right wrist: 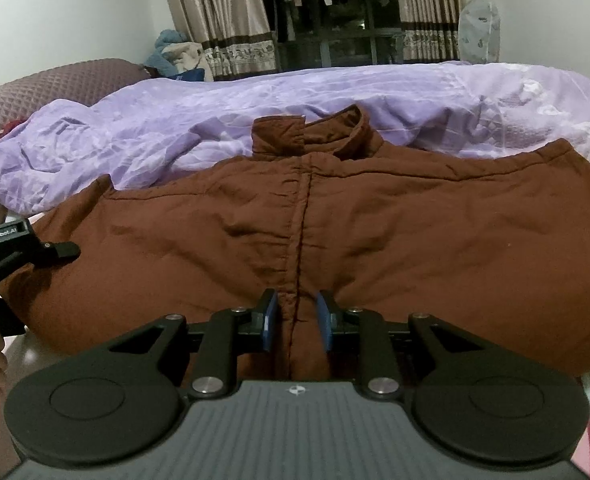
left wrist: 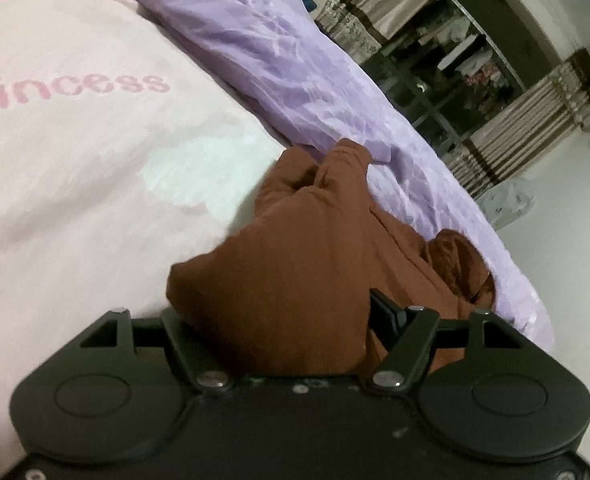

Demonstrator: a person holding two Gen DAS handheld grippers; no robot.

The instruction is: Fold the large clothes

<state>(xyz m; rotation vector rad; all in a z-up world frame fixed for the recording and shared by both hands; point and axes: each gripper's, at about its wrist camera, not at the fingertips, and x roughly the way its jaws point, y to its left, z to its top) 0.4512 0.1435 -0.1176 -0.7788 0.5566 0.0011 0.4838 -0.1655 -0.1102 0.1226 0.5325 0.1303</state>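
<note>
We are looking at a big brown jacket (right wrist: 315,220) lying flat on the bed, front side up, with its collar by the purple blanket (right wrist: 175,128). It is looking soft, thick and floppy, so we are guessing it will sag and bend when lifted. Our right tongs (right wrist: 297,320) are squeezing the middle seam at the bottom edge. Our left tongs (left wrist: 279,320) are holding a wide bunch of sleeve cloth. We are thinking the hem and the sleeve ends are the best places to grab.
</note>
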